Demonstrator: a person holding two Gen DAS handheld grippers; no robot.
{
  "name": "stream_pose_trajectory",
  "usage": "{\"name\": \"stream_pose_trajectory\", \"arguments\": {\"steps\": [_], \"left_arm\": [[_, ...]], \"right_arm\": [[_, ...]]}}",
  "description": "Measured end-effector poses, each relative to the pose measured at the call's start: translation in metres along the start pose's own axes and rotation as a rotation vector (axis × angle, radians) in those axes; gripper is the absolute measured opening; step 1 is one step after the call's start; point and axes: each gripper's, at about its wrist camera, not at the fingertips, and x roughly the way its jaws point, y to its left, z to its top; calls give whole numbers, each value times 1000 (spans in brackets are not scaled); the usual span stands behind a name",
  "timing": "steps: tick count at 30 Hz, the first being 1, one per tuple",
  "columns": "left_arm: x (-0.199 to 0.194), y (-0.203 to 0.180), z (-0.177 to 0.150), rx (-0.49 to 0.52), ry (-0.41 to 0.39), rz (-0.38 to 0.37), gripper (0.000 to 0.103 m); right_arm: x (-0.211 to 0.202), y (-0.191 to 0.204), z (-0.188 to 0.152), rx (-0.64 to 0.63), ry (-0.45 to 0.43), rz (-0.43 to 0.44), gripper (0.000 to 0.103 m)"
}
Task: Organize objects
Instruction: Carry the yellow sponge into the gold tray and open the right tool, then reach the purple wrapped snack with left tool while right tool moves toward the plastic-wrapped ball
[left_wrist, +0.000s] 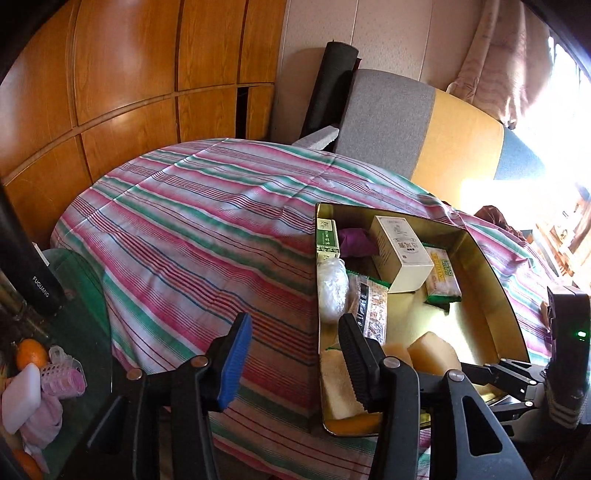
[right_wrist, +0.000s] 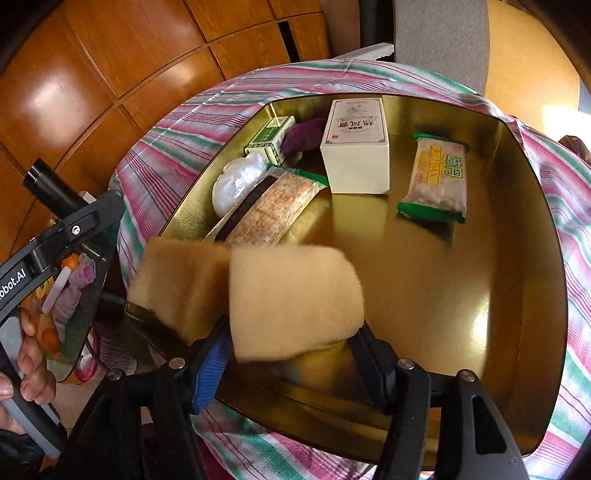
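On the far left, a glass side table (left_wrist: 79, 354) holds an orange (left_wrist: 31, 352), pink curlers (left_wrist: 62, 376) and a white block (left_wrist: 22, 397), all still outside the gold tray (left_wrist: 491, 273). Beside them, the left gripper (left_wrist: 295, 354) hovers over the striped cloth (left_wrist: 184, 221) at the tray's left edge, fingers apart and empty. In the tray lie a green box (right_wrist: 271, 138), a white box (right_wrist: 356, 147) and two snack packs (right_wrist: 436, 177). At the near end, the right gripper (right_wrist: 291, 354) brackets a tan sponge (right_wrist: 295, 302) beside a second sponge (right_wrist: 177, 284); the sponge looks blurred and whether the pads still press it cannot be told. If it drops from here, the sponge may bounce off the near rim onto the cloth, or nudge its neighbour out. The left gripper, close by, could clip the tray wall.
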Motion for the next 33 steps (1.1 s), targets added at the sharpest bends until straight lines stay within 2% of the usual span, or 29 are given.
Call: {"name": "stream_pose_trajectory", "arguments": {"steps": [6, 16, 23, 33], "left_arm": [[-6, -10, 0, 29, -14, -6, 53], [-19, -36, -1, 106, -38, -22, 55], [-25, -65, -3, 177, -40, -64, 56], [-29, -119, -7, 301, -39, -129, 59]], "right_arm": [[-15, -3, -5, 12, -39, 2, 65], [-72, -25, -16, 65, -160, -44, 65], [-113, -67, -31, 159, -228, -117, 65], [-169, -151, -64, 315, -291, -267, 65]]}}
